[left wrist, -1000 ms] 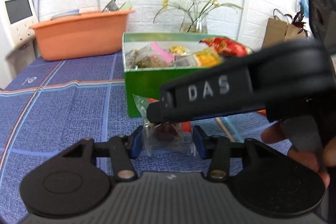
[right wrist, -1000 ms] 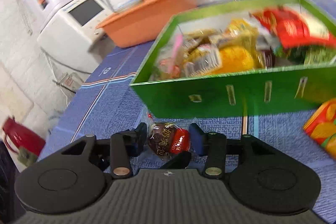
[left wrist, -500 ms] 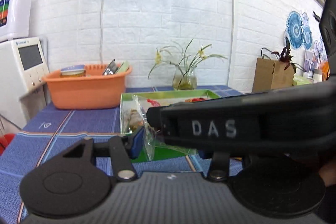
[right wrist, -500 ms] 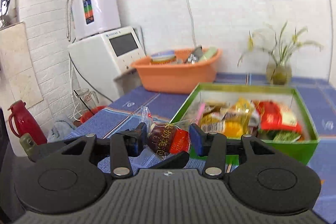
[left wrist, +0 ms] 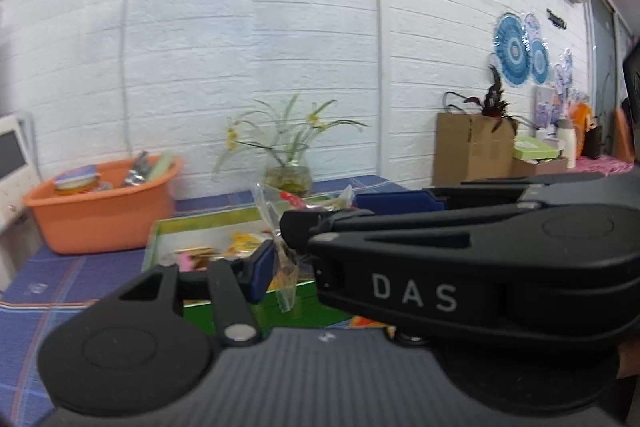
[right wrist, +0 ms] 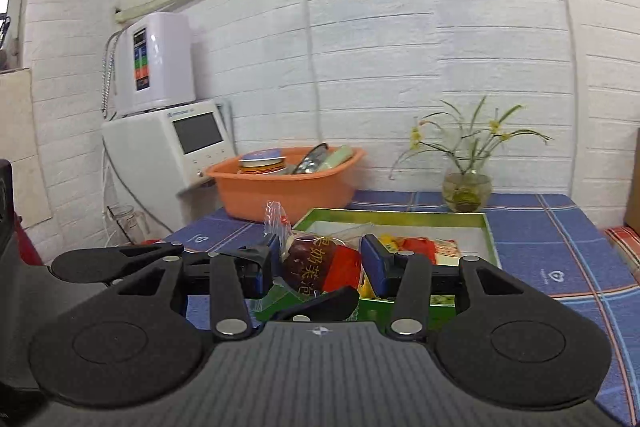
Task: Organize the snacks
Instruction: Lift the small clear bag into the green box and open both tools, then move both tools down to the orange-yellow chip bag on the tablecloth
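A clear-wrapped snack with a dark red and bright red label [right wrist: 320, 263] is held in the air between both grippers. My right gripper [right wrist: 322, 265] is shut on its body. My left gripper [left wrist: 296, 267] grips the crinkled clear wrapper end [left wrist: 286, 275]; its right finger is hidden behind the right gripper's body. Both hover in front of and above the green box [right wrist: 396, 217], which holds several snack packets [right wrist: 420, 247]. The green box also shows in the left wrist view [left wrist: 200, 223].
An orange tub [right wrist: 288, 183] with jars stands behind the box at the left, beside a white appliance [right wrist: 176, 143]. A glass vase with flowers [right wrist: 466, 187] stands at the back. The table has a blue patterned cloth [right wrist: 560, 259]. A cardboard box [left wrist: 472, 147] is at the far right.
Both grippers have lifted the snack from the tablecloth up to above the box front, and the views have tilted up toward the wall.
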Demonstrator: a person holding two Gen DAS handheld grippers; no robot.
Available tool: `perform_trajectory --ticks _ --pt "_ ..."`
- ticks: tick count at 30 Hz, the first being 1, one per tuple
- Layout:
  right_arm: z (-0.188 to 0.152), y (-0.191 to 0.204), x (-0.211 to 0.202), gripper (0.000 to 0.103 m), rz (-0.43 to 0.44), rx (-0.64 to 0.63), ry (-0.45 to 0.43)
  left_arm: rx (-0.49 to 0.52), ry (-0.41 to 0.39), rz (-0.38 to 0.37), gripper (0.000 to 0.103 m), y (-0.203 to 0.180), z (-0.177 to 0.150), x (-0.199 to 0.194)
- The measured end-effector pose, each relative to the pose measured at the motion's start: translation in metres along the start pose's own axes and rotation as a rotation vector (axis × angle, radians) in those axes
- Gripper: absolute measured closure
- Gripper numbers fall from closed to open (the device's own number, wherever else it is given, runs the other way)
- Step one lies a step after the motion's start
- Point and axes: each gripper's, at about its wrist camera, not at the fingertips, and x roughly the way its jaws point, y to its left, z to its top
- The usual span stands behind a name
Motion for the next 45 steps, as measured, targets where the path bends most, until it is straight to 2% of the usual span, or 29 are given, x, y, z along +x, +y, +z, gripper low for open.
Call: perform_trajectory --ticks 3,5,10,14,19,22,23,27,32,36,37,38,39,40,45 --pt "0.002 -0.022 0.002 0.023 -0.047 0.018 0.018 -0.005 0.013 -0.066 0.058 -0.01 0.004 0.021" --pt "0.007 -0.033 0.009 0.024 -0.059 0.039 0.027 0.017 0.017 -0.08 0.058 -0.014 0.009 0.035" --pt "0.021 -0.048 0.049 0.024 -0.022 0.026 0.009 0.075 0.016 -0.019 0.057 0.002 0.028 0.072" --pt "0.02 -0.051 0.094 0.024 0.039 0.065 -0.009 -0.108 -0.001 0.043 0.057 0.044 0.025 0.098" --pt "0.007 -0.044 0.136 0.024 0.071 0.066 0.028 -0.107 0.07 0.117 0.054 0.073 0.012 0.125" --pt "0.003 -0.04 0.145 0.0 0.021 0.072 0.045 -0.135 0.108 0.169 0.048 0.086 0.007 0.133" --pt "0.004 -0.04 0.143 0.0 -0.003 0.076 0.051 -0.128 0.107 0.183 0.045 0.088 0.007 0.132" --pt "0.008 -0.046 0.123 0.0 -0.042 0.138 0.033 -0.093 0.075 0.247 0.038 0.087 0.015 0.118" --pt "0.009 -0.055 0.073 0.0 -0.084 0.178 0.031 -0.03 0.04 0.266 0.032 0.067 0.019 0.093" --pt "-0.008 -0.058 0.023 0.0 -0.134 0.157 0.04 0.072 0.045 0.254 0.028 0.033 0.014 0.068" --pt "-0.013 -0.059 0.01 0.0 -0.14 0.151 0.038 0.105 0.035 0.267 0.023 0.022 0.011 0.059" --pt "-0.018 -0.059 -0.002 0.0 -0.145 0.141 0.047 0.125 0.008 0.292 0.008 0.012 0.005 0.048" --pt "-0.024 -0.059 -0.013 0.0 -0.152 0.129 0.058 0.134 -0.015 0.325 0.0 0.002 -0.003 0.035" --pt "-0.029 -0.059 -0.023 0.0 -0.158 0.122 0.061 0.14 -0.019 0.327 0.0 -0.005 -0.009 0.026" --pt "-0.054 -0.053 -0.059 0.0 -0.199 0.086 0.078 0.091 0.033 0.245 0.0 -0.031 -0.037 -0.012"
